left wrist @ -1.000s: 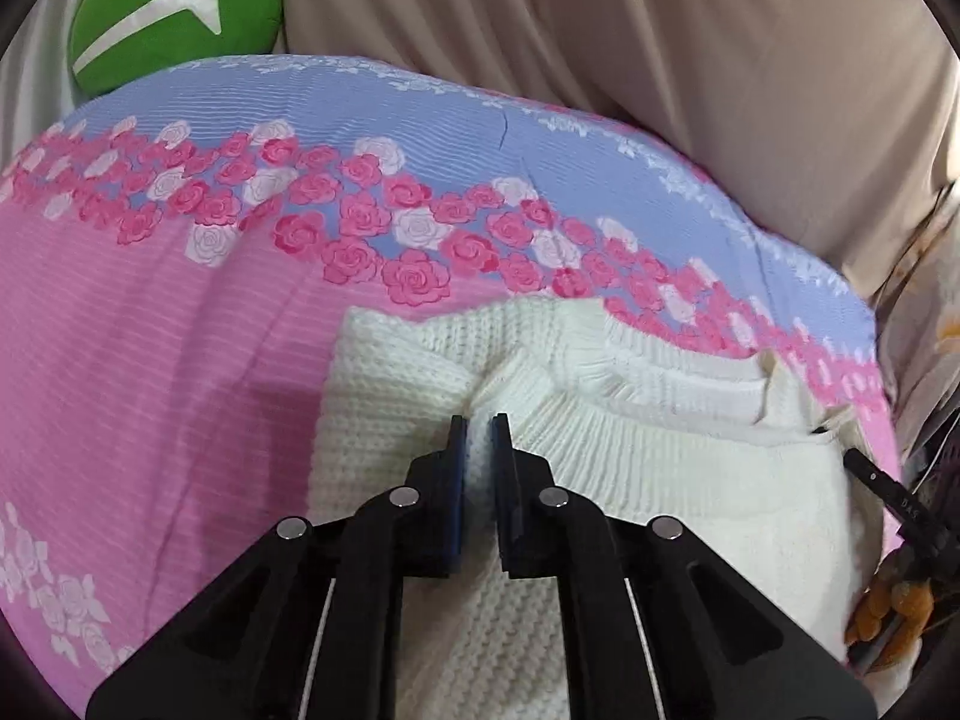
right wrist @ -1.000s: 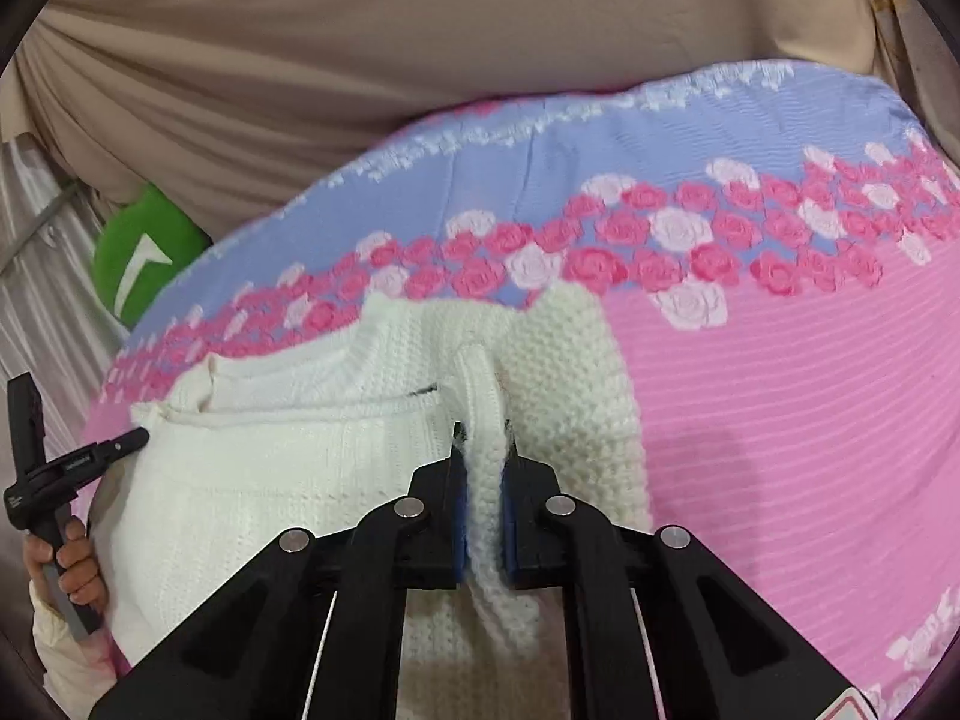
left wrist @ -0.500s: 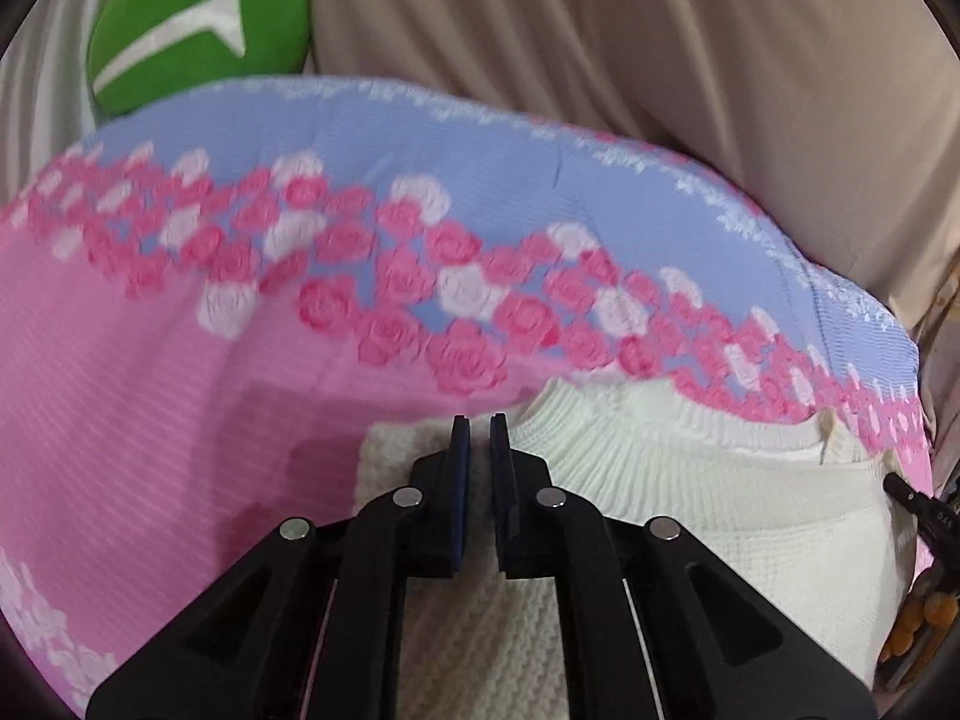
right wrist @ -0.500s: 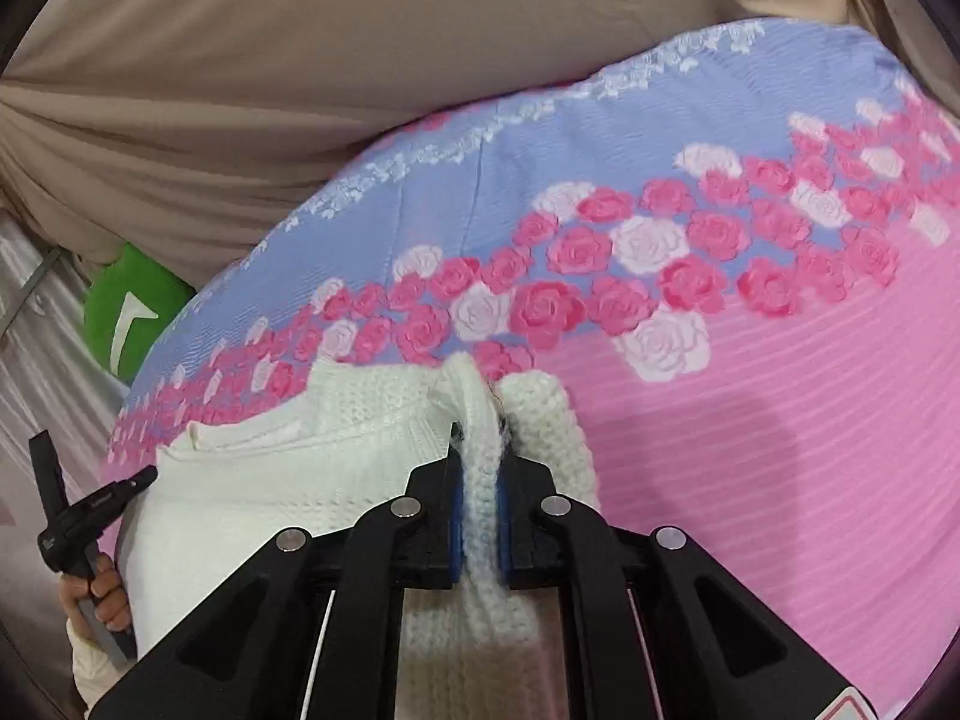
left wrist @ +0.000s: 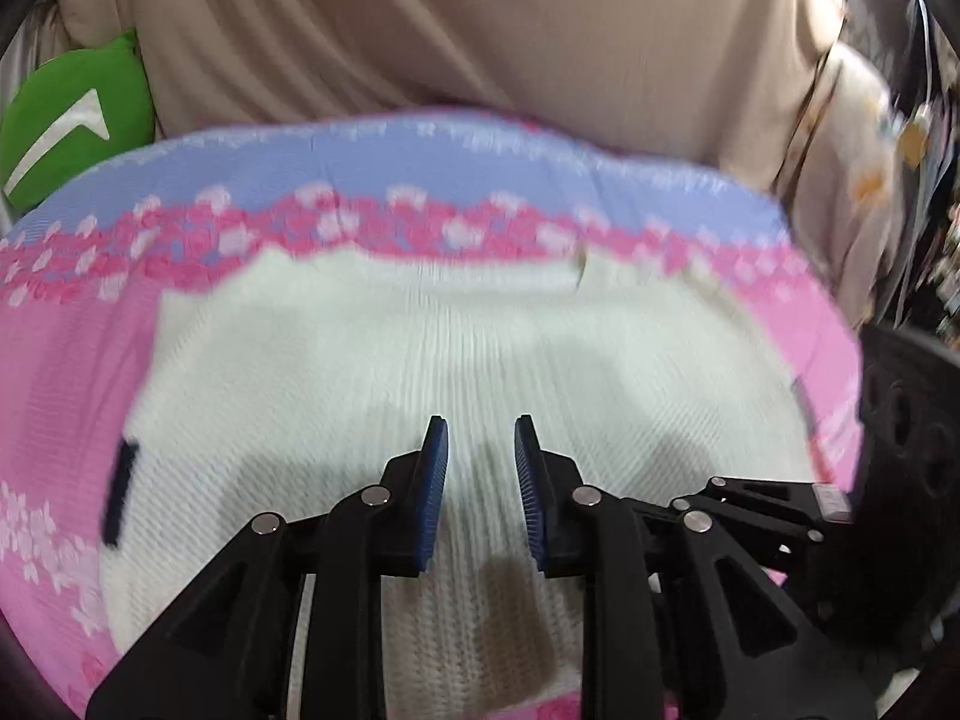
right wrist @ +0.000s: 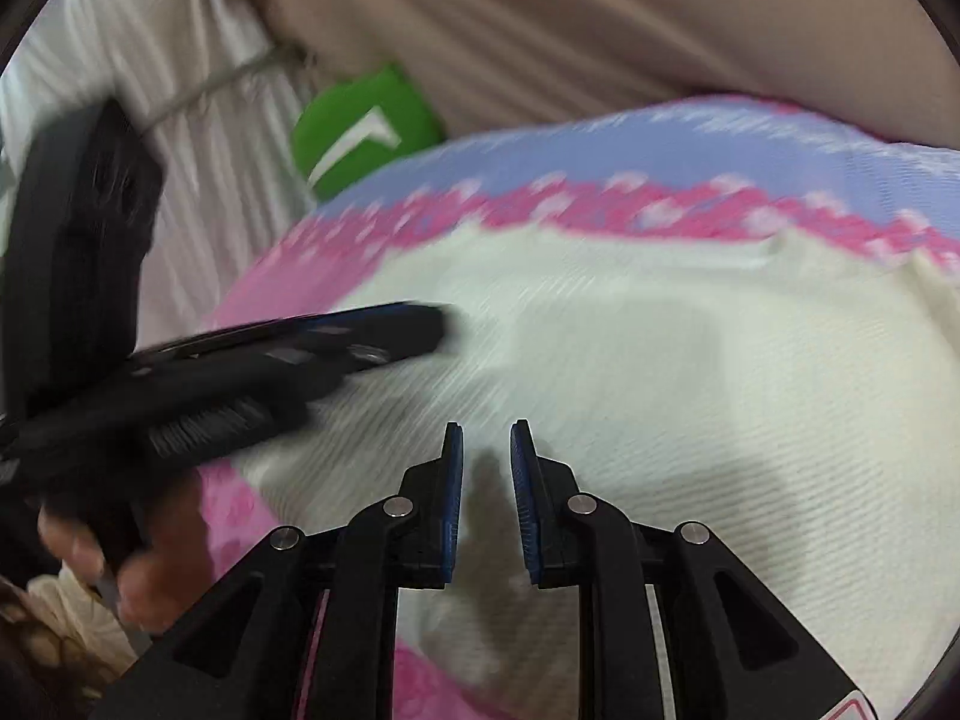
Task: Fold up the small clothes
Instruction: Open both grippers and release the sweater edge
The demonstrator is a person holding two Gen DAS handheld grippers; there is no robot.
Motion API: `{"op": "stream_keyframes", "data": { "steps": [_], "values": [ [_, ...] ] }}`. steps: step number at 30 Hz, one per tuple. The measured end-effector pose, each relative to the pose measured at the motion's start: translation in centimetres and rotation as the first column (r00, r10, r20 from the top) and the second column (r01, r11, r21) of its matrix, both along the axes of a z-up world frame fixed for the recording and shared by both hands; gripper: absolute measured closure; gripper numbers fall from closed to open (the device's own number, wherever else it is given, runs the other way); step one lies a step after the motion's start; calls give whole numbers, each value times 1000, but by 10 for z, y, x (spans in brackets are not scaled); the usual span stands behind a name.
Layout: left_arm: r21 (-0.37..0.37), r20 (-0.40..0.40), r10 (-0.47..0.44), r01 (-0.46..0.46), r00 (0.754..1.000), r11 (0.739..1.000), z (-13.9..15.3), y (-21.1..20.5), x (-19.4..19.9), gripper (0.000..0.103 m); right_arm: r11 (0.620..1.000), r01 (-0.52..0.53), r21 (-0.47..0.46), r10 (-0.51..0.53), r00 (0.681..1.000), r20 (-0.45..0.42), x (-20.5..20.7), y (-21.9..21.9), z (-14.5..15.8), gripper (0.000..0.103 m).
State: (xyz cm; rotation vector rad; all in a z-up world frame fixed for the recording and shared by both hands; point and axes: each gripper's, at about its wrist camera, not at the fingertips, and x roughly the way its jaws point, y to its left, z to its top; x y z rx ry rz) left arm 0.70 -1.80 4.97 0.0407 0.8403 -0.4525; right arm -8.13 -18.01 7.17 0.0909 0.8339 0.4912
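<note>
Both jaws just opened, nothing between: left hand-held gripper (left wrist: 480, 468) and right hand-held gripper (right wrist: 486, 474) clear the folded white knit sweater (left wrist: 456, 348). Lift straight off; don't drag the fold.

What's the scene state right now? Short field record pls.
garment: white knit sweater, lying spread flat
surface: pink and blue floral sheet
left gripper: jaws just opened, nothing between them, above sweater
right gripper: jaws just opened, nothing between them, above sweater
background: green cushion, beige drape
image: motion-blurred
</note>
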Motion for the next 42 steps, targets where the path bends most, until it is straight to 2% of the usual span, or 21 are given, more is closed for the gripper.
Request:
{"op": "stream_keyframes", "data": {
  "steps": [1,4,7,10,12,14,16,17,18,19,22,26,27,29,30,31,33,36,39,41,42],
  "values": [
    [32,-9,18,-17,1000,999,-9,1,0,80,1000,13,-12,-13,1000,-5,-2,-4,-4,97],
    [34,-17,82,-81,996,996,-19,35,-4,81,992,126,-7,-126,992,-11,-21,-57,0,99],
    [76,-11,196,-195,981,978,-24,85,-13,81,940,338,-48,-339,941,-10,-51,-129,0,100],
    [-3,-73,207,-208,976,978,-31,127,-25,85,868,496,-29,-497,866,-46,-86,-194,-8,103],
    [18,-75,234,-234,969,972,-28,132,-32,85,853,520,53,-515,853,-84,-96,-212,-8,103],
    [-4,-73,242,-243,968,970,-17,129,-31,86,845,534,3,-534,845,-37,-91,-207,3,103],
    [-43,-34,222,-224,974,974,0,123,-23,80,848,530,-2,-529,847,49,-77,-195,26,85],
    [-46,1,227,-227,974,973,11,117,-15,74,853,523,13,-522,849,81,-68,-192,35,82],
    [-46,31,237,-235,971,971,19,111,-8,59,860,510,34,-510,853,109,-56,-190,44,68],
    [-46,56,251,-249,966,968,25,107,3,54,860,508,43,-509,850,135,-41,-188,51,54],
    [-31,65,270,-268,961,963,28,95,46,46,864,501,48,-503,855,125,12,-190,56,49],
    [-34,-61,300,-302,952,953,-1,94,104,47,861,509,19,-509,861,11,71,-198,27,49],
    [-36,-91,308,-312,947,949,-10,96,112,49,858,514,3,-514,858,-14,79,-197,21,49],
    [-12,-89,334,-336,938,942,-21,99,119,58,859,511,-23,-512,859,-24,87,-196,14,74],
    [-1,-63,336,-336,940,942,-21,99,117,58,868,497,4,-497,868,1,82,-195,19,94],
    [5,-52,334,-334,941,942,-22,98,116,58,872,488,44,-490,871,38,75,-195,27,94],
    [18,-31,341,-341,940,940,-24,96,115,57,852,522,36,-523,847,94,71,-200,37,95],
    [61,19,346,-347,938,936,-28,89,115,56,832,554,-8,-554,832,-35,91,-211,6,97],
    [88,47,344,-347,938,934,-29,85,113,56,828,560,39,-558,829,-42,87,-218,13,97],
    [91,51,343,-347,938,933,-29,84,113,56,808,586,52,-585,810,-34,81,-214,17,94],
    [94,55,344,-348,937,933,-30,84,113,55,791,609,53,-610,793,-7,74,-209,24,85]
  ]
}}
